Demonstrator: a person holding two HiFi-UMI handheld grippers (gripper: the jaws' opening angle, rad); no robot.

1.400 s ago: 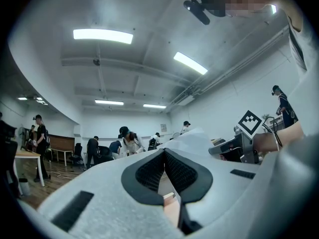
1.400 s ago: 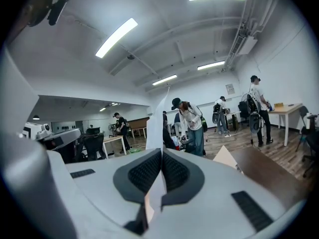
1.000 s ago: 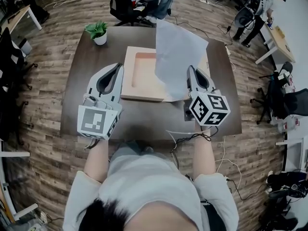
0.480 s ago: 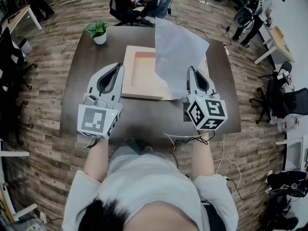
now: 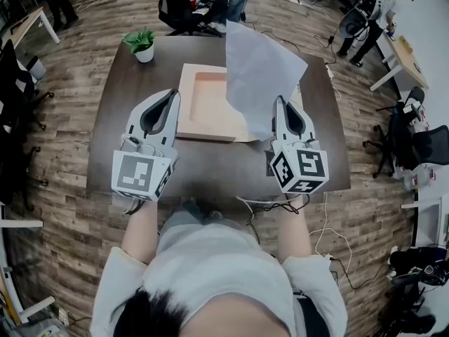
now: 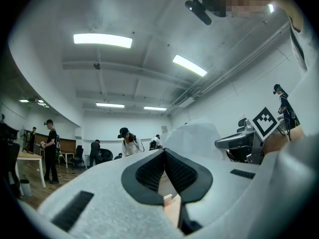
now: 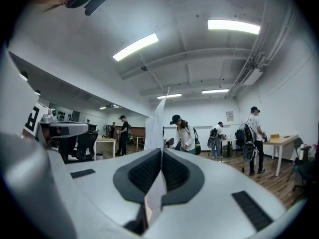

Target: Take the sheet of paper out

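Observation:
My right gripper (image 5: 283, 102) is shut on the lower corner of a white sheet of paper (image 5: 259, 76). The sheet stands up over the right half of a shallow wooden tray (image 5: 184, 104) in the middle of the dark table (image 5: 210, 167). In the right gripper view the paper (image 7: 155, 128) runs edge-on between the closed pads of the right gripper (image 7: 162, 151) and rises above them. My left gripper (image 5: 170, 94) hovers at the tray's left edge. In its own view the left gripper (image 6: 164, 151) is shut with nothing held, and the sheet (image 6: 194, 138) shows pale beyond its tips.
A small potted plant (image 5: 142, 45) stands at the table's far left corner. Cables (image 5: 277, 202) hang over the near edge, by a small dark box (image 5: 270, 166). Office chairs (image 5: 179, 9) and several people stand around the table.
The right gripper has drawn slightly back toward me and rolled a little. The sheet has risen a bit over the tray. The left gripper has stayed put.

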